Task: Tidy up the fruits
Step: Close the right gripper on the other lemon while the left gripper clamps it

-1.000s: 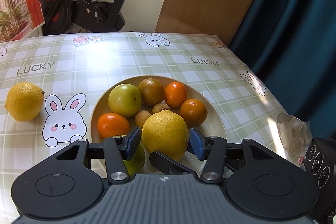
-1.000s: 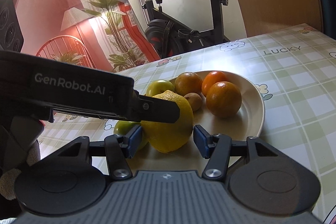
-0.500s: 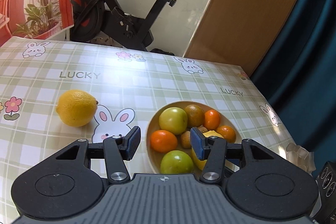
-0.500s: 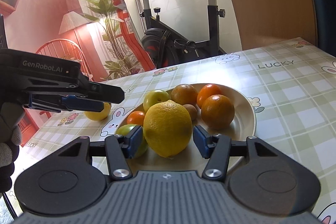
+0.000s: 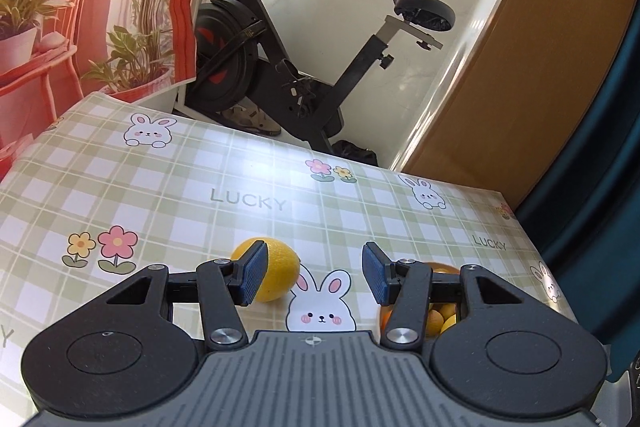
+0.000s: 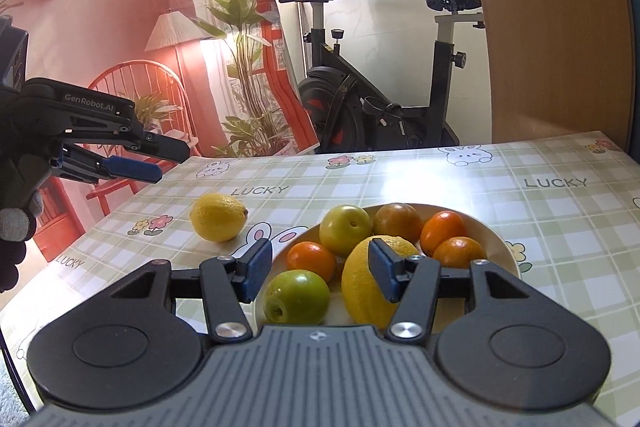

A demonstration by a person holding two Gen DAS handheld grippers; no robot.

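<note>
A cream plate [image 6: 498,247] holds a big lemon [image 6: 366,283], two green apples [image 6: 296,297], several oranges [image 6: 442,231] and small brown fruits. A second lemon [image 6: 218,217] lies on the tablecloth left of the plate; it also shows in the left wrist view [image 5: 278,275], just beyond my left finger. My left gripper [image 5: 314,277] is open and empty, raised above the table; it shows at the left of the right wrist view [image 6: 156,161]. My right gripper [image 6: 320,273] is open and empty, just in front of the plate. The plate's edge [image 5: 438,309] peeks behind my right finger.
The table has a green checked cloth with bunnies and "LUCKY" print [image 5: 248,201]. An exercise bike [image 6: 380,99] stands beyond the far edge, by a red mural wall [image 6: 120,27]. A brown panel [image 5: 520,87] and a dark teal curtain [image 5: 600,163] are at the right.
My left gripper let go of the big lemon on the plate, lifted and swung left toward the loose lemon. My right gripper drew back a little from the plate.
</note>
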